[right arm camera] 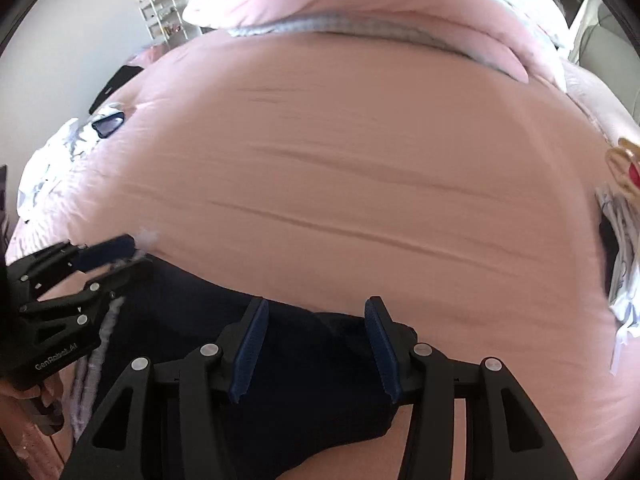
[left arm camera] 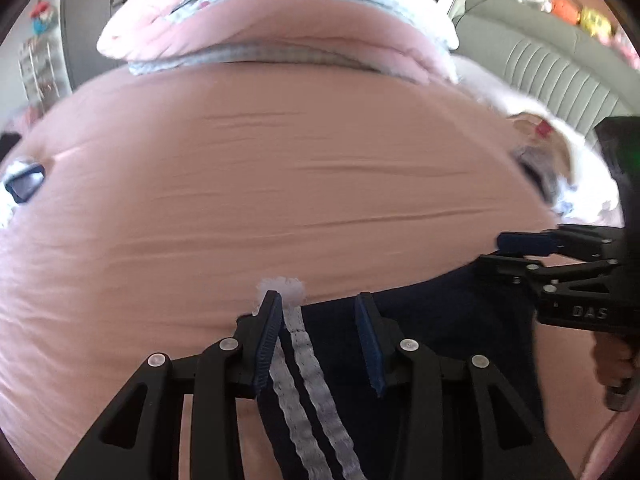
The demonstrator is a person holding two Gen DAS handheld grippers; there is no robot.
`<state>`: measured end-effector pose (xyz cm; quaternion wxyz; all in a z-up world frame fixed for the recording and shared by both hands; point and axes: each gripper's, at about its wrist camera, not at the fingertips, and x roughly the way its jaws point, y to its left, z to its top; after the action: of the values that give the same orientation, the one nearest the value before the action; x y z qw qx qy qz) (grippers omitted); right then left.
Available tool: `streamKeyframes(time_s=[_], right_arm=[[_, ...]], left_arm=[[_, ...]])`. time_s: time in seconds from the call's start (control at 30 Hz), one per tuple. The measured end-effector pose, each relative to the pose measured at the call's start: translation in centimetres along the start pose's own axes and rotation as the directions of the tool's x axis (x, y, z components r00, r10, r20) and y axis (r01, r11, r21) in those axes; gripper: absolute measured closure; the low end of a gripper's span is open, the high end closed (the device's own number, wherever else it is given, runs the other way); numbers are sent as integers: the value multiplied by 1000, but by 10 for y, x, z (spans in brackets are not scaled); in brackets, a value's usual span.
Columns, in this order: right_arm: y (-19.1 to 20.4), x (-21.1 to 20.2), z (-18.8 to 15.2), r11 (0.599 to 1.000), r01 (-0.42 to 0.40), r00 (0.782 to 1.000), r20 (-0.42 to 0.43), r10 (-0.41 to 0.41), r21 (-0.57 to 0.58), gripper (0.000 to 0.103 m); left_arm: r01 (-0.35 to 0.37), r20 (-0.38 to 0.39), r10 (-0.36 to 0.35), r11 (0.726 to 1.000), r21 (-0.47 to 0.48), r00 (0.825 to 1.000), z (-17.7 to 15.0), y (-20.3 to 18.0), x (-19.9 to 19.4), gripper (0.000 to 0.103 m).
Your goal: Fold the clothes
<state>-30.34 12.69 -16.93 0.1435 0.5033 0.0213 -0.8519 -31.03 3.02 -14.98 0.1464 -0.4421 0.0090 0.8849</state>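
Lying beneath both spread-jaw grippers: dark garment (left arm camera: pixel 420 320), white-striped edge (left arm camera: pixel 308 380) under left gripper (left arm camera: pixel 318 344), plain cloth under right gripper (right arm camera: pixel 316 348), on bed (left arm camera: pixel 280 184).

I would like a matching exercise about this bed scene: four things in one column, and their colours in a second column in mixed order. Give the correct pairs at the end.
Things:
1. flat bed sheet
2. garment under both grippers
3. lace straps of the garment
4. ribbed padded headboard

Colours:
A. white
B. grey-green
C. pink
D. dark navy

Both the left gripper and the right gripper hold their fingers open over the garment.

Pairs: 1-C, 2-D, 3-A, 4-B
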Motion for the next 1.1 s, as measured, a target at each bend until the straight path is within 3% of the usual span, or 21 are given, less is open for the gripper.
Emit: streamKeyframes(time_s=[0.1,0.27,0.33,0.5,0.6,0.73,0.8,0.93,1.1], right_arm=[[10,-14,-17,1000,16,999,-35,-16,-12,54],[20,-38,-42,999,39,996,-78,-40,-17,54],[26,-35,-47,998,50,994,-97,-54,-36,53],[34,-36,-66,993,83,987,-131,-94,-81,53],[31,-38,-77,991,94,981,-159,-109,-97,53],[16,-54,-87,987,121,976,-169,-139,-109,53],[8,-70,-90,992,105,982,-150,-115,-73,53],[14,-97,-104,999,21,990,-138,-26,-43,53],[19,-104,-138,1000,-27,986,-165,26,0,53]], left_arm=[[-10,-21,10,1000,28,1000,-9,0,-6,68],[26,-75,-31,998,-63,997,-14,11,3,67],[8,-101,-15,998,-68,995,-16,12,5,68],[-22,-103,23,1000,3,994,-16,7,-10,67],[-33,-97,36,999,37,995,-21,4,-21,57],[-47,-88,54,996,83,995,-27,-1,-35,57],[-54,-83,63,993,105,995,-30,-3,-42,57],[-8,-117,13,999,40,993,-36,-17,-51,57],[-112,-175,102,993,-45,979,-78,-23,-67,57]])
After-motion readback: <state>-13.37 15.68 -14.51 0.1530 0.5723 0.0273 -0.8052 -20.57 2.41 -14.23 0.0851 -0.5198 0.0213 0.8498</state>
